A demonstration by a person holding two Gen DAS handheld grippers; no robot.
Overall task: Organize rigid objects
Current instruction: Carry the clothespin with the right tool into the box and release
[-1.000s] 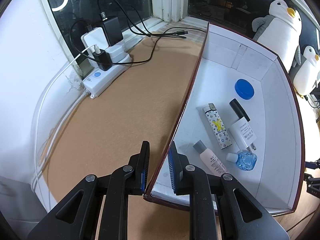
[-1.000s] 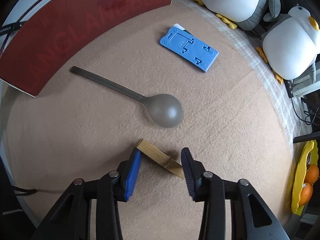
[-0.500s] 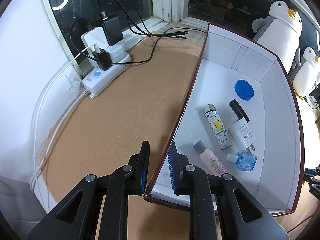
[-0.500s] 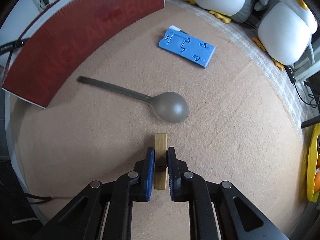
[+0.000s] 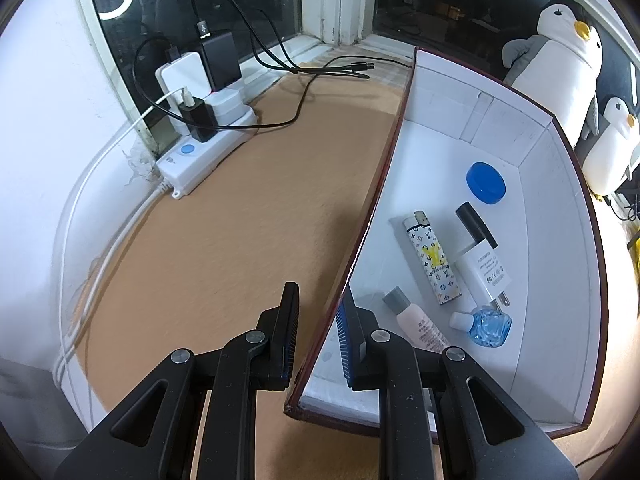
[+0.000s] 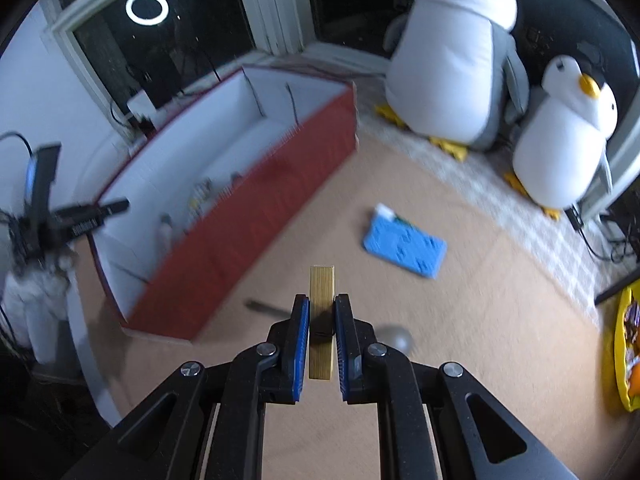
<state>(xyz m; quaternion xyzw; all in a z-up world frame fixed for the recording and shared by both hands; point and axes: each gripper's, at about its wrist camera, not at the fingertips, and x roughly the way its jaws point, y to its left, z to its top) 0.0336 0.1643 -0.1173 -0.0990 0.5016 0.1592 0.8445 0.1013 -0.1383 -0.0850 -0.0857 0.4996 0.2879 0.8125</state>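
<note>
White-lined, the box (image 5: 532, 184) already holds a lighter (image 5: 431, 258), plug (image 5: 484, 268), blue cap (image 5: 485, 182) and two small bottles. The left tongs (image 5: 318, 316) pinch its near wall. The right tongs (image 6: 321, 322) are clamped on a wooden block (image 6: 322, 292), off the table. Spoon (image 6: 394, 338) and blue plate (image 6: 405, 246) remain outside.

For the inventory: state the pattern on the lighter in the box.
The lighter is white with a dark monogram print and a yellow mark, clearest in the left wrist view.
</note>
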